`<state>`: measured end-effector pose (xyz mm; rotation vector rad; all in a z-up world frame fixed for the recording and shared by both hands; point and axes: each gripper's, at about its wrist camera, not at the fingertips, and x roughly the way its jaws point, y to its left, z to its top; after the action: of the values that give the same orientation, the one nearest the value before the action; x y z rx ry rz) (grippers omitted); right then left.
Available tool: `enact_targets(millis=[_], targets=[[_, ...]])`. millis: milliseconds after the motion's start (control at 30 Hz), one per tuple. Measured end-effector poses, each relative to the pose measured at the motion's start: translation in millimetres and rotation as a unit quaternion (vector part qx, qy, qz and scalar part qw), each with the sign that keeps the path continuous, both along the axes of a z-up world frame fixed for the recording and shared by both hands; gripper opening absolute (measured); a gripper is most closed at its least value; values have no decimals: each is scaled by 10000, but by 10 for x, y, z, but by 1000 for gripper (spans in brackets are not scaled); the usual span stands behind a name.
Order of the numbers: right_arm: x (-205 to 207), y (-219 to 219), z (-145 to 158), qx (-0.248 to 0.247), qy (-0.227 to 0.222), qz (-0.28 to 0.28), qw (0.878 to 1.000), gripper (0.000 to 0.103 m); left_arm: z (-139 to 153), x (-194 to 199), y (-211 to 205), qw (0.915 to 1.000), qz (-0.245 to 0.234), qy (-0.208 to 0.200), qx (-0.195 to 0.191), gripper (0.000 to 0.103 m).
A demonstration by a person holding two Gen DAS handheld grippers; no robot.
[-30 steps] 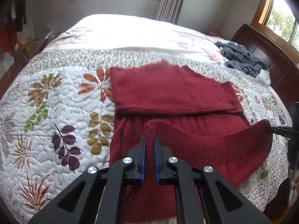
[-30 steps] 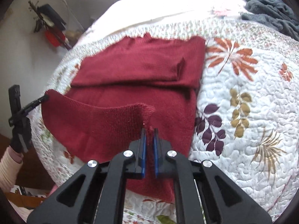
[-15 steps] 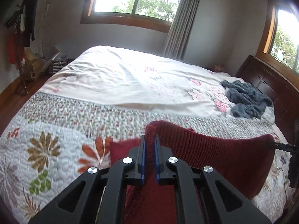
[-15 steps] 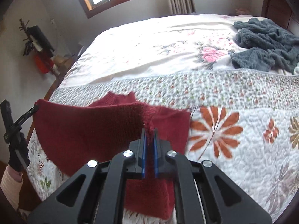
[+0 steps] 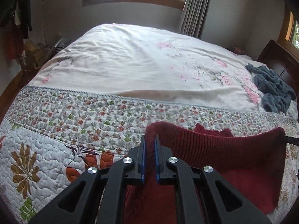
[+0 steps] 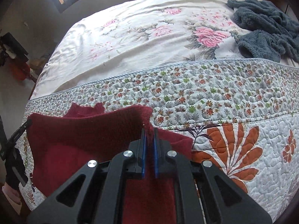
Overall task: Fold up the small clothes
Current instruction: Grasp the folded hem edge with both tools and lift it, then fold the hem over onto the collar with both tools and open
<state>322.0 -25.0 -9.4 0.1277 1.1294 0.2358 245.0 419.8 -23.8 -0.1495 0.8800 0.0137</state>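
Note:
A dark red knitted sweater [image 5: 214, 149] lies on a floral quilt. Its ribbed hem is lifted and stretched between both grippers, held above the folded upper part. My left gripper [image 5: 149, 140] is shut on the hem's left corner. My right gripper [image 6: 149, 132] is shut on the hem's right corner [image 6: 142, 112]. The sweater's collar [image 6: 86, 109] peeks out behind the raised hem in the right wrist view. The right gripper's tip shows at the far right edge of the left wrist view [image 5: 291, 140], and the left gripper at the left edge of the right wrist view [image 6: 16, 134].
The quilt [image 5: 56, 130] covers the near half of the bed; a pale floral sheet [image 5: 140, 65] covers the far half. A crumpled grey-blue garment [image 6: 265, 26] lies at the far right by the wooden headboard [image 5: 280, 61]. Clutter stands on the floor at left.
Both grippers carried the hem forward and up over the sweater's folded top, toward the collar. The sweater body now lies mostly hidden beneath the raised hem.

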Motion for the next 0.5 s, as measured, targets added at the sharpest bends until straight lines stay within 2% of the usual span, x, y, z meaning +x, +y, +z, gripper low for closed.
enact_targets(millis=[167, 233, 300, 367, 500], targets=[[129, 12, -358, -170, 332, -223, 9991, 6, -391, 147, 71, 9980, 234, 591, -61, 11], [145, 23, -452, -248, 414, -283, 9984, 10, -520, 167, 94, 9964, 326, 786, -21, 17], [146, 29, -519, -351, 490, -341, 9976, 14, -569, 160, 116, 9955, 395, 864, 8, 17], [118, 15, -535, -358, 522, -368, 9973, 15, -573, 127, 166, 9950, 474, 882, -51, 24], [-66, -136, -274, -94, 216, -510, 9984, 33, -300, -79, 324, 9962, 677, 502, -219, 33]])
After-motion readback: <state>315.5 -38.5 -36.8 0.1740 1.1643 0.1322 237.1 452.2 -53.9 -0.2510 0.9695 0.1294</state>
